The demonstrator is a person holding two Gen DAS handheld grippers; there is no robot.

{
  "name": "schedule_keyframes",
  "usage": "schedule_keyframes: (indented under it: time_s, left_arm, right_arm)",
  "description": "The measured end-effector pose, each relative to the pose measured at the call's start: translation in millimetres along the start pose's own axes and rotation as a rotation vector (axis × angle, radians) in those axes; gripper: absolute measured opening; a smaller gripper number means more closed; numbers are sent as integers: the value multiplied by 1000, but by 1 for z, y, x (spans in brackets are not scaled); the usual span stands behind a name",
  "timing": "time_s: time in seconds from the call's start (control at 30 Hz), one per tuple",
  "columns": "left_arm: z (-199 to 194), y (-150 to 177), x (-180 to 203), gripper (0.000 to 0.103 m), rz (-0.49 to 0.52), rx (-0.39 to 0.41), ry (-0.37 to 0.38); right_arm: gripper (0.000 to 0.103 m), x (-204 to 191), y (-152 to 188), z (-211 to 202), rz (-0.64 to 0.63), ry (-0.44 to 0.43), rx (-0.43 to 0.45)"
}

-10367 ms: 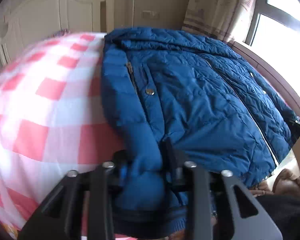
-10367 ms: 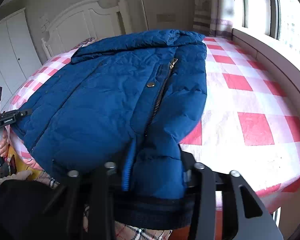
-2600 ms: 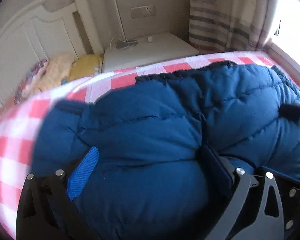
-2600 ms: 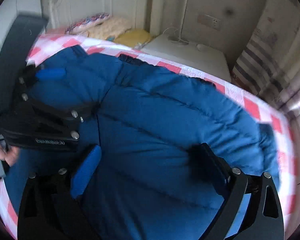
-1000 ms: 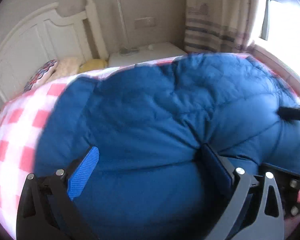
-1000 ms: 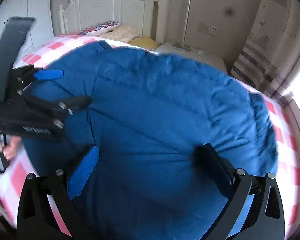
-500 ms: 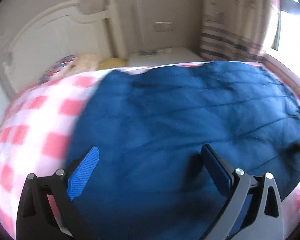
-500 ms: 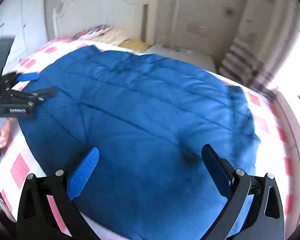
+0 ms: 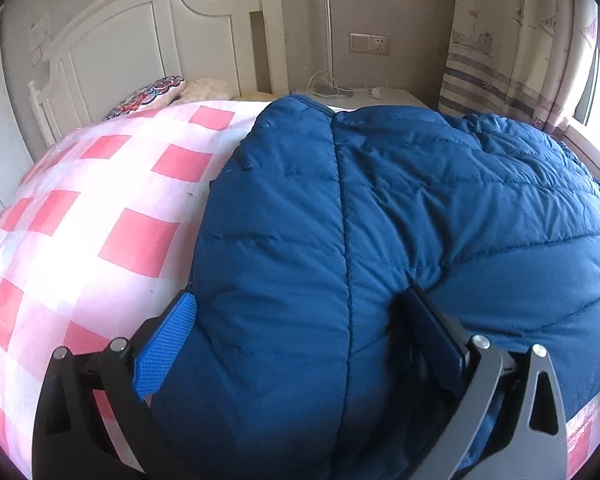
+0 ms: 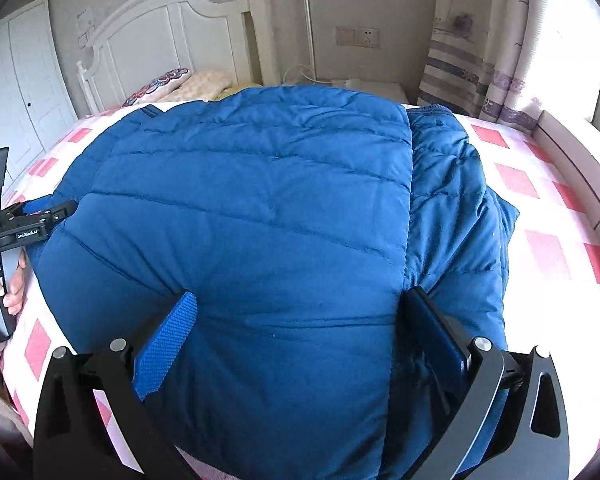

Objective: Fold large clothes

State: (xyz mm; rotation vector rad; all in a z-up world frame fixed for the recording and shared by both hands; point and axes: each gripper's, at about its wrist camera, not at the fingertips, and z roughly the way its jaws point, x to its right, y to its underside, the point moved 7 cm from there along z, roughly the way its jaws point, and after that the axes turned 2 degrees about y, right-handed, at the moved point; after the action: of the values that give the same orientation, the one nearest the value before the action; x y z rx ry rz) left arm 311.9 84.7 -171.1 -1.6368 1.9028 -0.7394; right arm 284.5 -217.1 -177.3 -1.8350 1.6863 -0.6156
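Bed carried a pink-and-white checked sheet, white headboard at the far end. 1 blue quilted jacket lay directly on the sheet, back panel up, spanning most of the bed's width and reaching the near edge. A narrower quilted strip of it lay along the window-side part. At the headboard end sat 1 patterned pillow and, just beside it, 1 cream fuzzy item. Sheet showed bare on both sides.
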Motion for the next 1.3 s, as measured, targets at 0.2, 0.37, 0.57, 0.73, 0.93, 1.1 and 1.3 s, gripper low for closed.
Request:
schedule_keyframes:
  time_s: [0.2, 0.37, 0.57, 0.73, 0.93, 1.1, 1.3]
  left_arm:
    - [0, 0, 0, 101, 1, -2, -1]
    - [0, 0, 0, 101, 0, -2, 2]
    - [-1, 0, 0, 101, -3, -2, 5]
    - [-2, 2, 1, 101, 0, -3, 3]
    - [-2, 2, 0, 101, 3, -4, -1]
    - [-2, 2, 0, 101, 4, -4, 0]
    - [-2, 2, 0, 101, 1, -5, 4]
  right_arm:
    - [98, 23, -11, -23, 62, 88, 62]
    - [99, 43, 5, 3, 154, -14, 21]
    - [99, 42, 6, 3, 157, -15, 0]
    - [98, 44, 11, -34, 227, -45, 39]
    - [98, 57, 54, -79, 318, -121, 71]
    - [98, 56, 94, -82, 439, -219, -14]
    - [99, 50, 85, -59, 529, -324, -22]
